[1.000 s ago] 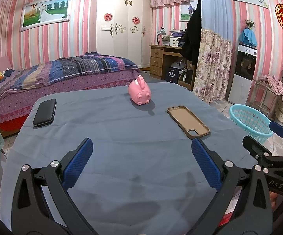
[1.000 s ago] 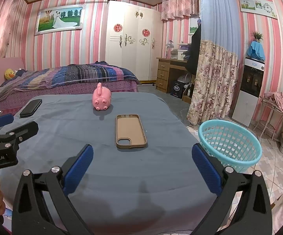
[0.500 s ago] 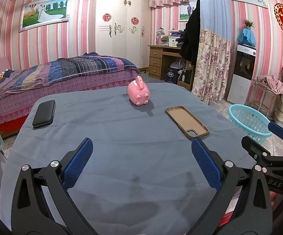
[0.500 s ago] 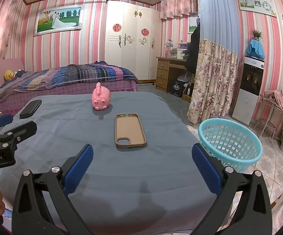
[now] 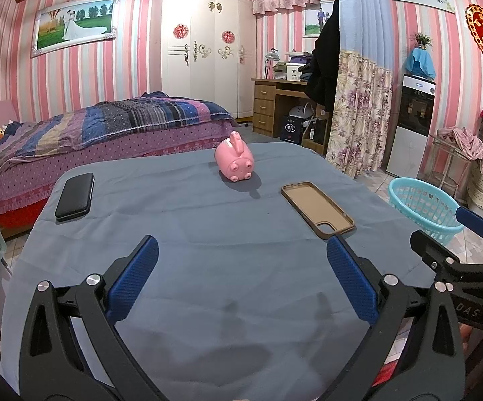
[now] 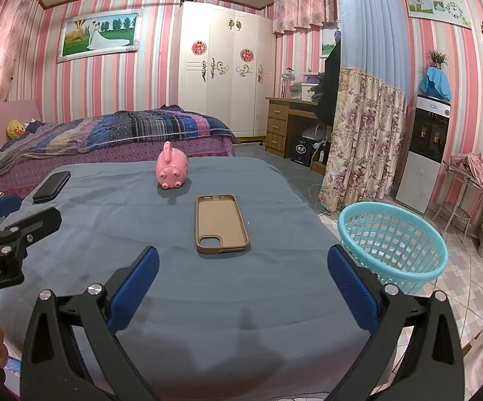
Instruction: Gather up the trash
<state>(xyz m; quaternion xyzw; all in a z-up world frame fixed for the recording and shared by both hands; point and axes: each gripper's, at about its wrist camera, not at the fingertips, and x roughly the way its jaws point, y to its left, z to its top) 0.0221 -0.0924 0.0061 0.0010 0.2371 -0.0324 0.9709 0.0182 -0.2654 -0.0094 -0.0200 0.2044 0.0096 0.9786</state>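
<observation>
A blue basket stands on the floor just beside the table. Nothing shows inside it from here. On the table lie a brown phone case, a pink pig toy and a black case. No plain trash shows, so this could be before any picking up or after it is all gone.

The left hand-held gripper is wide open and holds nothing. The right hand-held gripper is wide open and empty too.

Since the earlier pictures almost nothing has changed. The views shift only a tiny bit, and all the things lie in the same spots.
</observation>
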